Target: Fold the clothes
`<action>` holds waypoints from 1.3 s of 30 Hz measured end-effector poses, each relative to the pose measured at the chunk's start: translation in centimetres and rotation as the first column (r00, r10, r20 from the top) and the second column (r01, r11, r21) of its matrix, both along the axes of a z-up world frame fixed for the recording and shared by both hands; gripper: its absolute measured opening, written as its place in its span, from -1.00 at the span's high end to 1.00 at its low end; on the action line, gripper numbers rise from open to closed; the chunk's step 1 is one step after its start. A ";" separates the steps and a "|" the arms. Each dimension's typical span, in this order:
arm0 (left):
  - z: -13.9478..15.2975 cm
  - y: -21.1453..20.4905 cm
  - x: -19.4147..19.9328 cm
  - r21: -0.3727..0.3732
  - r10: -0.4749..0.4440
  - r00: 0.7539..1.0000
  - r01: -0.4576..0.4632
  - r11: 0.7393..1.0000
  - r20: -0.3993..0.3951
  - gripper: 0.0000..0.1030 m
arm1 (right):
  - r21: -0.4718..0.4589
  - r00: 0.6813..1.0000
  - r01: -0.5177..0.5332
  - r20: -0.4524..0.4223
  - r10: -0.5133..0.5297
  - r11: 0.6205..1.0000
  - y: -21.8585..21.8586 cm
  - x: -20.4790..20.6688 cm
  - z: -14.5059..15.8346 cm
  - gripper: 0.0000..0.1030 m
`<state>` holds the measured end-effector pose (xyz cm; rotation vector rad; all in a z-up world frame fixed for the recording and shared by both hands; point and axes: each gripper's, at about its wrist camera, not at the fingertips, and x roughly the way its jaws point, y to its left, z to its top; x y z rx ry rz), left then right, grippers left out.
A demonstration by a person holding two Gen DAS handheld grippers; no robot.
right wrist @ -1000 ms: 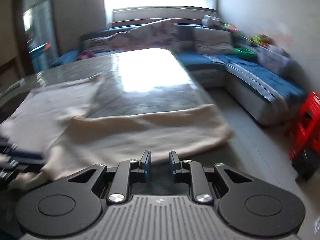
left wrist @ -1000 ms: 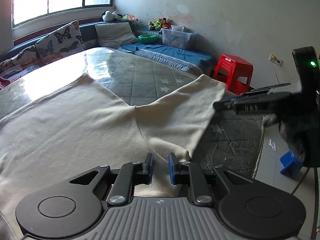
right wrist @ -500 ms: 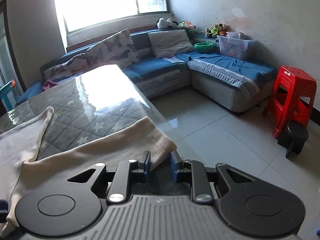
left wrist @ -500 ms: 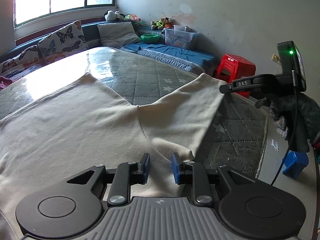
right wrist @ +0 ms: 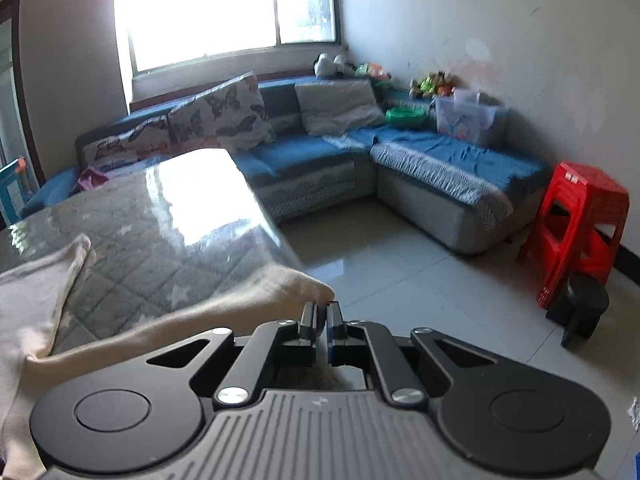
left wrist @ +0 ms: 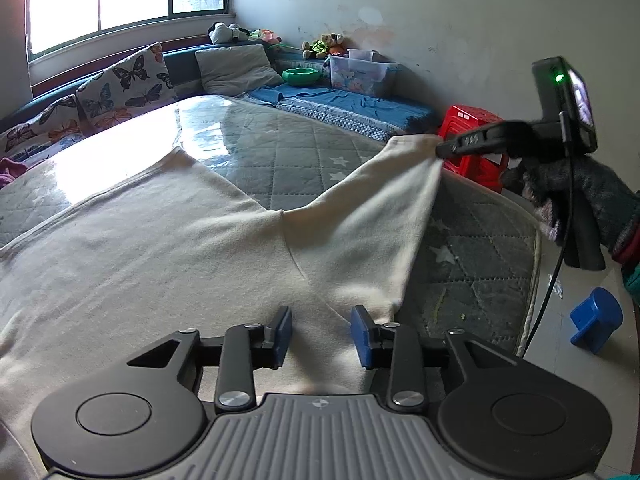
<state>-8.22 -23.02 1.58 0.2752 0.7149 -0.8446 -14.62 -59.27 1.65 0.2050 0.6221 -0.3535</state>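
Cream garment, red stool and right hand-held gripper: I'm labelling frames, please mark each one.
Cream garment point(left wrist: 160, 240), left wrist view, flat body panel.
Red stool point(right wrist: 580, 216), right wrist view, upper side below seat.
Right hand-held gripper point(left wrist: 442, 151), left wrist view, fingertips shut on garment's sleeve end.

Cream garment point(left wrist: 168, 240), grey star-quilted tbl cover point(left wrist: 288, 156), red stool point(right wrist: 576, 216).

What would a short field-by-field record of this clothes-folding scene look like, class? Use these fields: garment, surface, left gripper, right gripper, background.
garment: cream garment, spread flat, one sleeve lifted at its end
surface: grey quilted table under a glossy cover
left gripper: left gripper over the garment, jaws opening, pads not pressing the cloth
right gripper: right gripper shut on the sleeve end
background: blue sofa, red stool, bright window
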 end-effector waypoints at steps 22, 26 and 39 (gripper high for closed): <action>1.4 1.4 1.4 -0.091 0.057 0.998 -0.059 0.994 -0.029 0.10 | -0.030 0.941 -0.261 0.217 0.261 0.965 6.3 -1.3 9.7 0.93; 2.0 4.5 1.5 -0.117 0.124 0.992 -0.126 0.985 -0.029 0.05 | -0.068 0.894 -0.371 0.242 0.376 0.926 10.3 -1.4 11.7 0.92; 1.8 15.8 0.6 -0.175 0.382 0.922 -0.387 0.905 -0.067 -0.02 | -0.096 0.710 -0.682 0.153 0.688 0.725 24.4 1.2 11.6 0.93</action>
